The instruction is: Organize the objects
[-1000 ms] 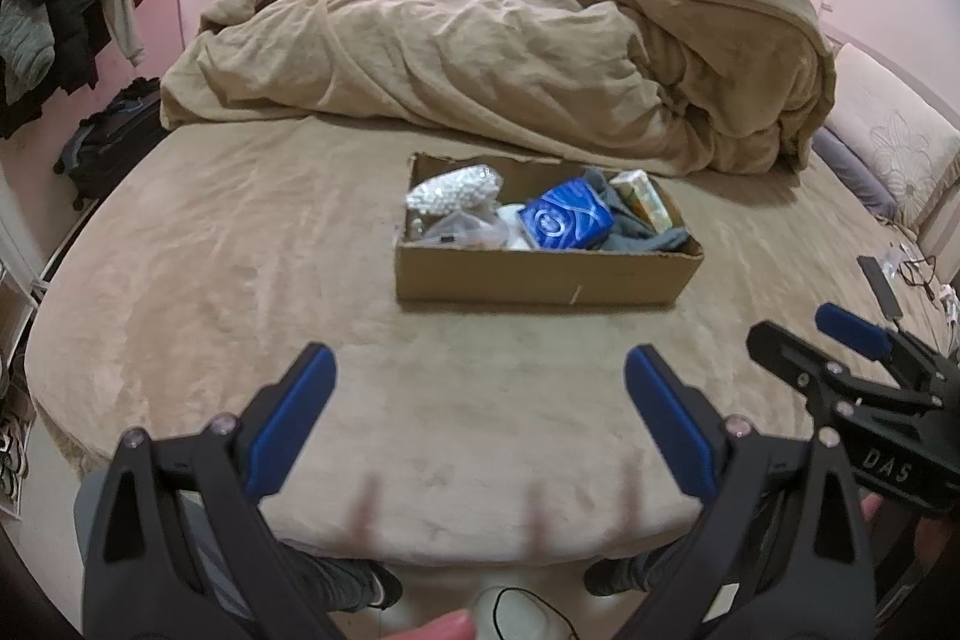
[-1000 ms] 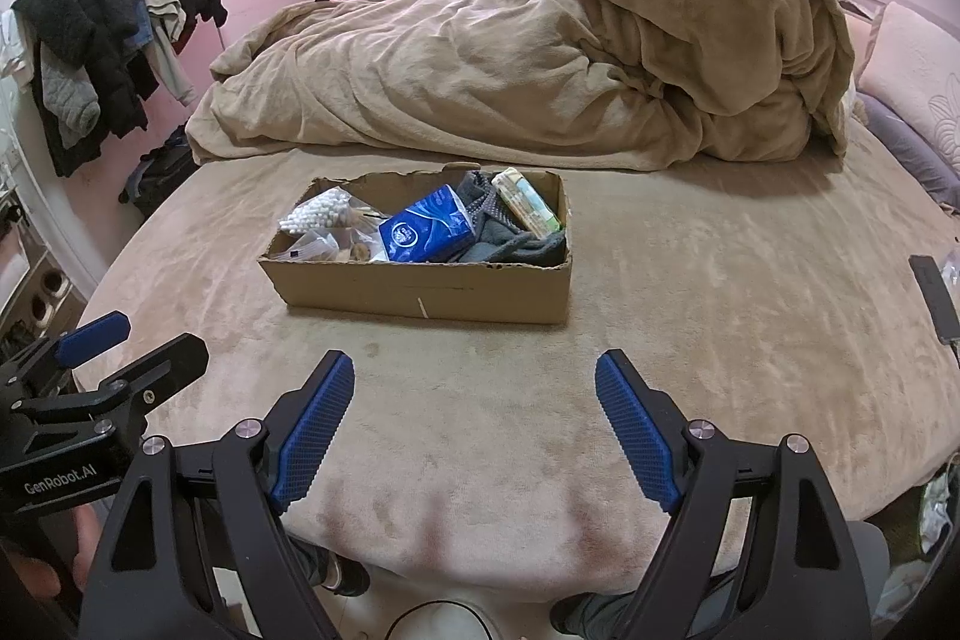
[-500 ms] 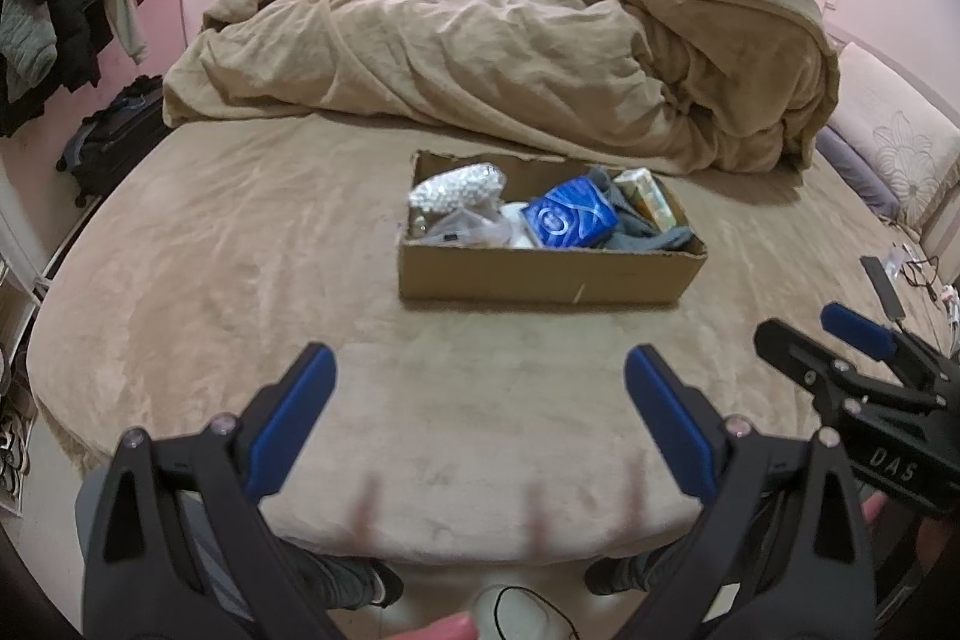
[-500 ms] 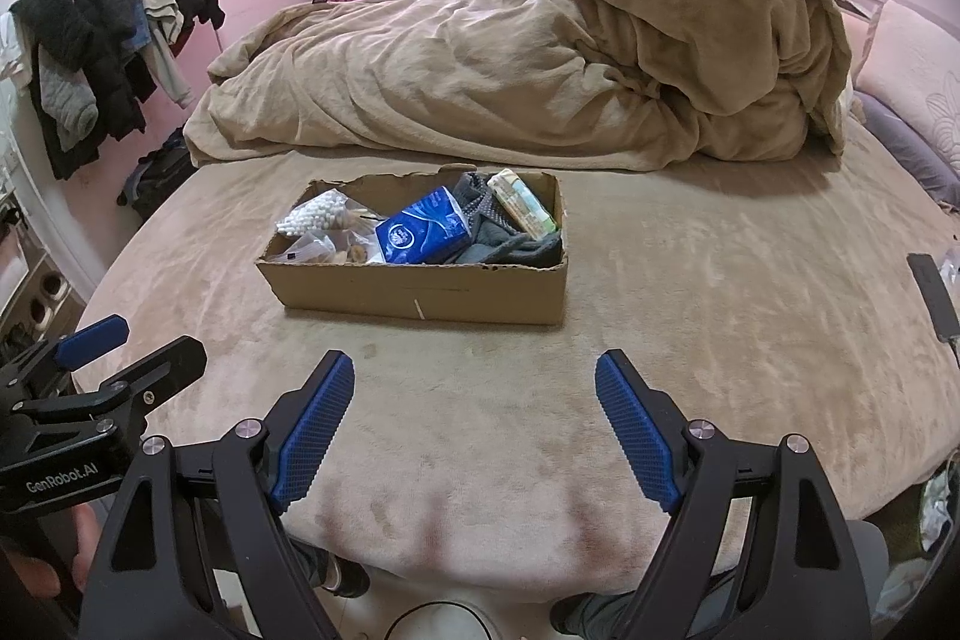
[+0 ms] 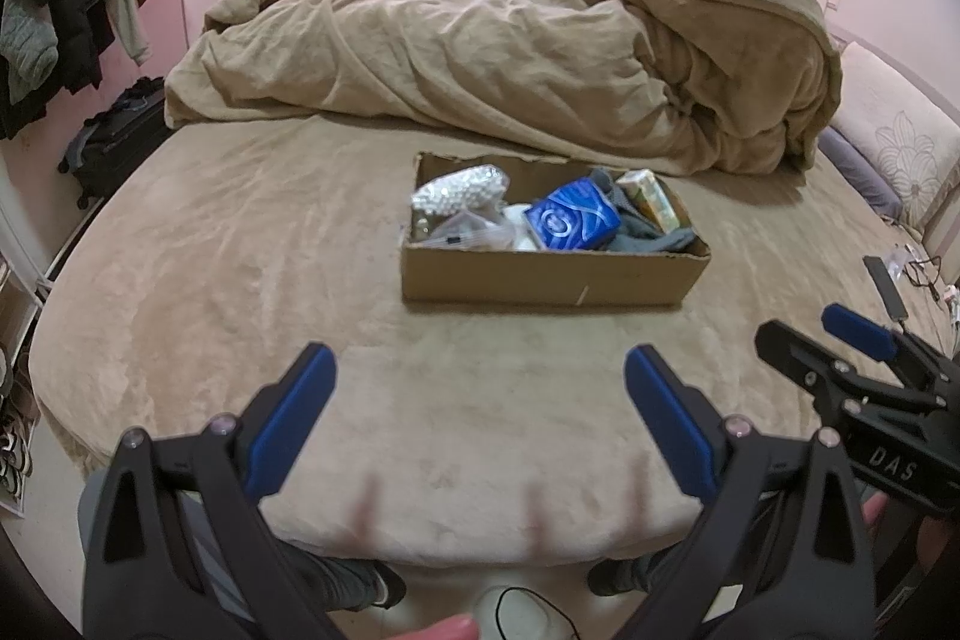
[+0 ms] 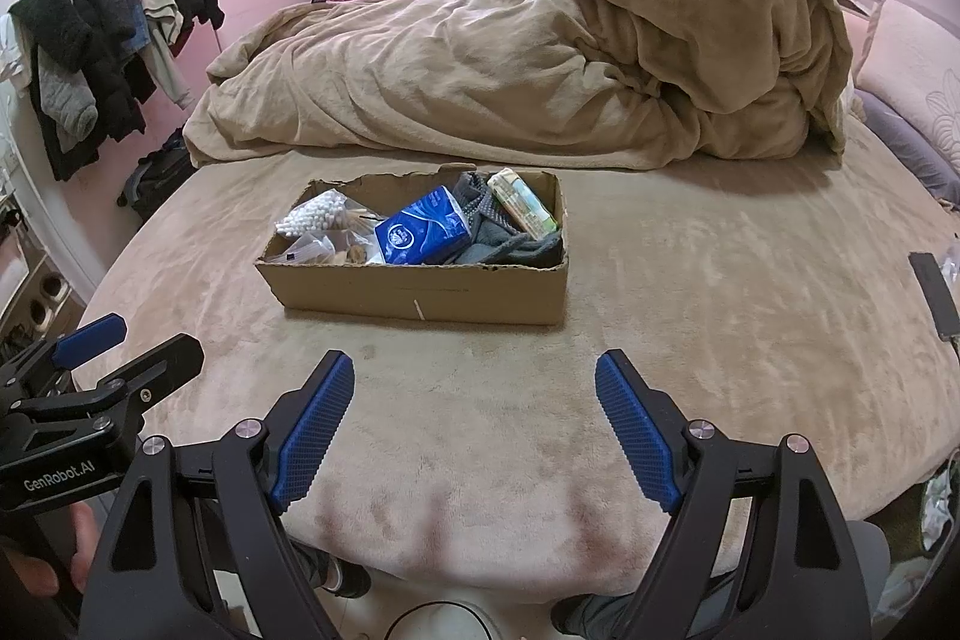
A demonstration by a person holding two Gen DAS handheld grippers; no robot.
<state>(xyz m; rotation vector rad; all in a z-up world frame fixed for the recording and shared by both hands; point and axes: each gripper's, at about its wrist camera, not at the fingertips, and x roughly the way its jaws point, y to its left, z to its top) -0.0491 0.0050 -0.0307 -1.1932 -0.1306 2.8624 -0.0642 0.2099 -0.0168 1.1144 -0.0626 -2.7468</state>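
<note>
A shallow cardboard box (image 5: 552,274) (image 6: 420,289) sits on the tan bed. It holds a bag of cotton swabs (image 5: 459,187) (image 6: 312,214), a clear plastic bag (image 5: 468,232), a blue tissue pack (image 5: 573,217) (image 6: 423,232), a grey cloth (image 5: 651,235) (image 6: 510,244) and a green-yellow packet (image 5: 651,202) (image 6: 522,205). My left gripper (image 5: 480,382) is open and empty, above the bed's near edge, short of the box. My right gripper (image 6: 474,388) is open and empty beside it; it shows at the right of the left wrist view (image 5: 840,346).
A crumpled tan duvet (image 5: 510,58) (image 6: 540,58) lies behind the box. A black phone (image 6: 936,292) (image 5: 885,280) and cables lie at the bed's right edge. Pillows (image 6: 912,88) at right. Clothes rack (image 6: 102,34) and a dark bag (image 5: 114,142) at left.
Both grippers have crept slightly forward and to the left; the box sits a little nearer and further right in the left wrist view. Both stay open.
</note>
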